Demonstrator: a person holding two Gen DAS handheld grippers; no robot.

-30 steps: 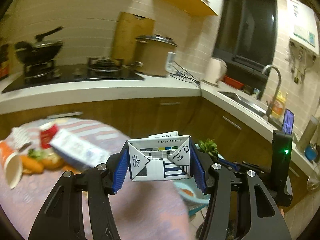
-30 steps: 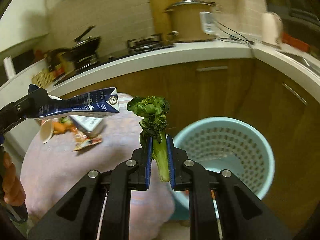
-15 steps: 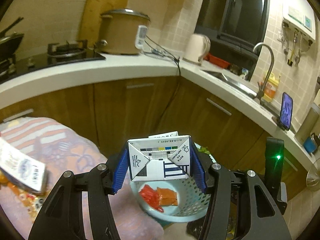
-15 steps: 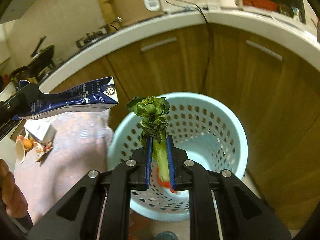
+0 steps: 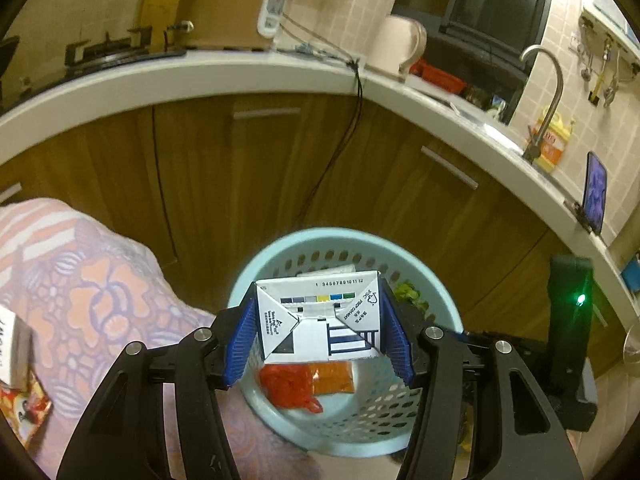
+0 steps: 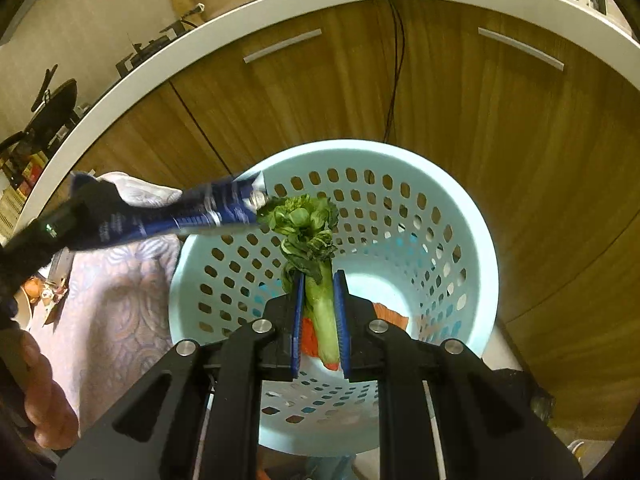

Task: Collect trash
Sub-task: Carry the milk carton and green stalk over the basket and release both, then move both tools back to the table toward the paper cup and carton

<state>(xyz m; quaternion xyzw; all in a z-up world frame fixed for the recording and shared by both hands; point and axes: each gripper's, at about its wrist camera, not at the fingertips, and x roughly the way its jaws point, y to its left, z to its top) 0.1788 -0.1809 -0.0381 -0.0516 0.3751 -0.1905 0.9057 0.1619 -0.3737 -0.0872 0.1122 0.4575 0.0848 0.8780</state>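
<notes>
My left gripper (image 5: pixel 318 298) holds a white and blue milk carton (image 5: pixel 320 328) between its blue pads, and its jaws are opening. The carton hangs over the pale blue perforated basket (image 5: pixel 276 252) on the floor. From the right wrist view the same carton (image 6: pixel 200 216) reaches in from the left, blurred, over the basket's rim (image 6: pixel 460 208). My right gripper (image 6: pixel 318 280) is shut on the stalk of a green leafy vegetable (image 6: pixel 308 224), straight above the basket's mouth. A red wrapper (image 5: pixel 292 388) and an orange one (image 5: pixel 332 376) lie in the basket's bottom.
A table with a floral cloth (image 5: pixel 100 300) borders the basket on the left, with a box (image 5: pixel 12 352) at its edge. Wooden cabinets (image 5: pixel 240 168) under a white counter curve behind the basket, and a black cable (image 5: pixel 344 140) hangs down them. A hand (image 6: pixel 40 400) shows at lower left.
Both grippers have swung from over the table to the basket and sunk toward it. The carton and the vegetable stay in the same place between their pads.
</notes>
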